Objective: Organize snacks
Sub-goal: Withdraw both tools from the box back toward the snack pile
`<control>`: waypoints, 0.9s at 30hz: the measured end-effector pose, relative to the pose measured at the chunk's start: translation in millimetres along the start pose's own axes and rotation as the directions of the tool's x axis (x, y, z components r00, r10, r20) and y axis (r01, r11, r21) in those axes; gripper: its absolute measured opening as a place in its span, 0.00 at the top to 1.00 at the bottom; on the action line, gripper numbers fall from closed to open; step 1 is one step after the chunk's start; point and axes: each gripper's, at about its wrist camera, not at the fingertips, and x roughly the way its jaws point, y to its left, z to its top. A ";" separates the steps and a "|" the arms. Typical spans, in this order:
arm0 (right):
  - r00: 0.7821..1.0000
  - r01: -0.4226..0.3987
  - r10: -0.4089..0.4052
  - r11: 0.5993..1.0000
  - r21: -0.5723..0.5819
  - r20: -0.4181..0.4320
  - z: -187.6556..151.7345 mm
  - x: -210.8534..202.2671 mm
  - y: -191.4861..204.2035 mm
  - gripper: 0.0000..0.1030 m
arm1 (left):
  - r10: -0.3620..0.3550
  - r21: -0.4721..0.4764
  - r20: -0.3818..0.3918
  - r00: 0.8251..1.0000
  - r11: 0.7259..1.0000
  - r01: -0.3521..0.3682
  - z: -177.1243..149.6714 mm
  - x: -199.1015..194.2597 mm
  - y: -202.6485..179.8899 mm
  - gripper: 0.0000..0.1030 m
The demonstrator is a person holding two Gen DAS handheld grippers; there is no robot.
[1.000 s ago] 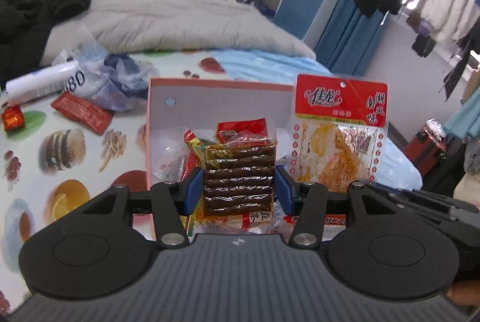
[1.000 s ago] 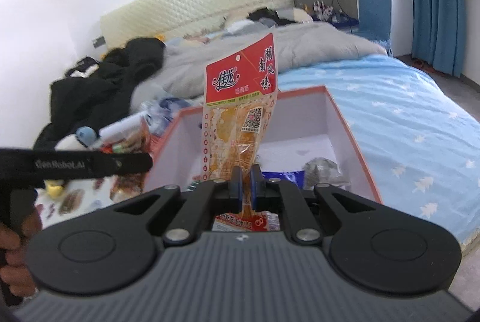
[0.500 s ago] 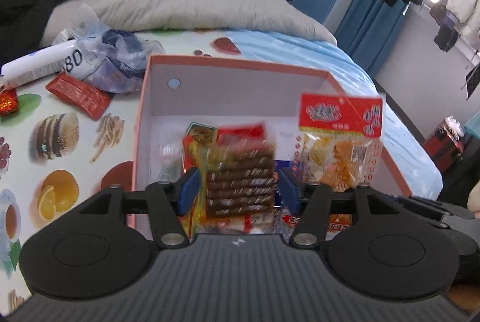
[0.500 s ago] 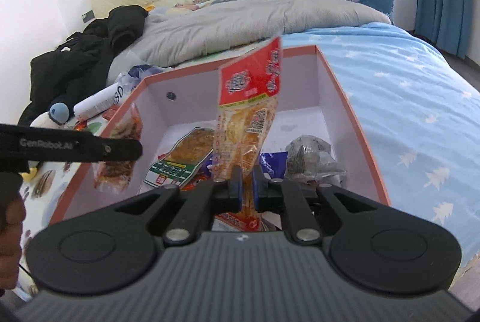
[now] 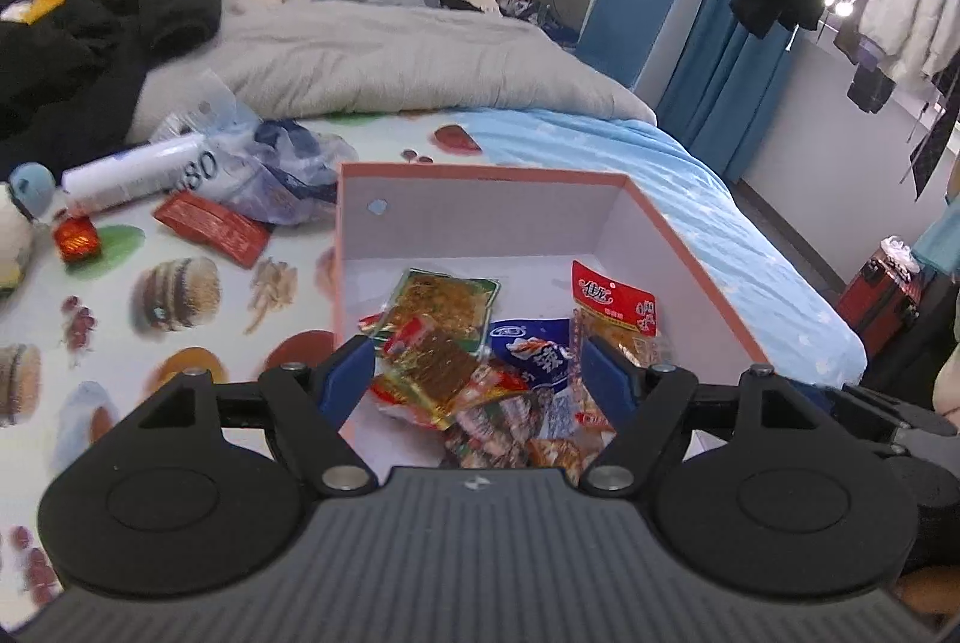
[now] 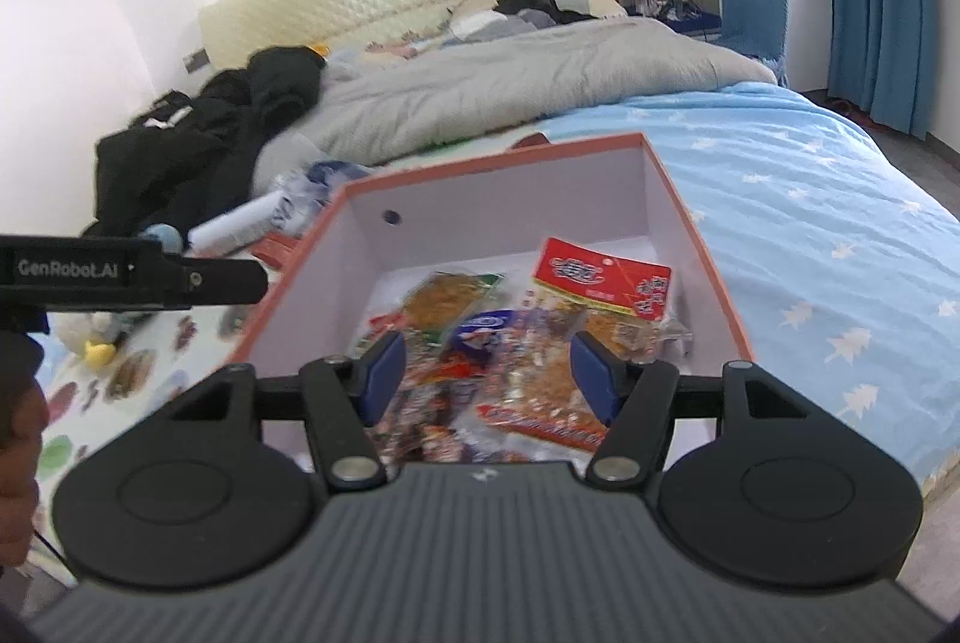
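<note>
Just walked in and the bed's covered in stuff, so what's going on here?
A person with a handheld gripper in each hand is sorting snacks into an orange-rimmed box on the bed. At this moment both the left gripper and the right gripper hang open over the box, holding nothing. Several packets lie inside, among them a red-topped packet and a brown-strip packet. A red packet and a small red snack lie outside on the food-print sheet.
</note>
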 end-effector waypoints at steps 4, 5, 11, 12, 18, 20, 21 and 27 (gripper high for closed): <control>0.999 -0.028 0.028 1.000 -0.007 0.033 -3.9 -22.0 18.0 0.38 | 0.000 -0.005 0.022 1.000 1.000 0.001 -11.2 -33.3 4.7 0.23; 0.999 -0.032 0.032 0.999 -0.012 0.038 -4.8 -26.7 22.5 0.38 | 0.000 -0.003 0.029 1.000 1.000 0.000 -14.7 -41.5 6.3 0.23; 0.996 -0.062 0.063 0.998 -0.024 0.065 -15.8 -50.4 43.2 0.38 | 0.010 0.014 0.045 0.999 1.000 -0.010 -33.2 -75.4 13.4 0.23; 0.996 -0.058 0.059 0.998 -0.023 0.072 -18.0 -52.9 45.4 0.38 | 0.006 0.016 0.050 0.999 1.000 -0.007 -36.9 -80.5 14.4 0.23; 0.995 -0.079 0.081 0.996 -0.031 0.063 -31.4 -58.8 60.4 0.38 | 0.010 -0.011 0.076 0.997 1.000 -0.009 -56.1 -98.7 24.5 0.23; 0.994 -0.094 0.096 0.995 -0.045 0.056 -35.9 -59.8 65.6 0.38 | 0.008 -0.008 0.067 0.998 1.000 -0.007 -63.4 -97.6 29.6 0.23; 0.994 -0.092 0.094 0.994 -0.052 0.053 -38.6 -60.6 68.8 0.38 | 0.008 -0.008 0.055 0.998 1.000 -0.008 -66.8 -95.3 32.1 0.23; 0.994 -0.092 0.096 0.994 -0.065 0.053 -55.5 -63.1 81.9 0.38 | 0.042 -0.062 0.056 0.998 0.997 -0.038 -86.9 -95.8 56.4 0.23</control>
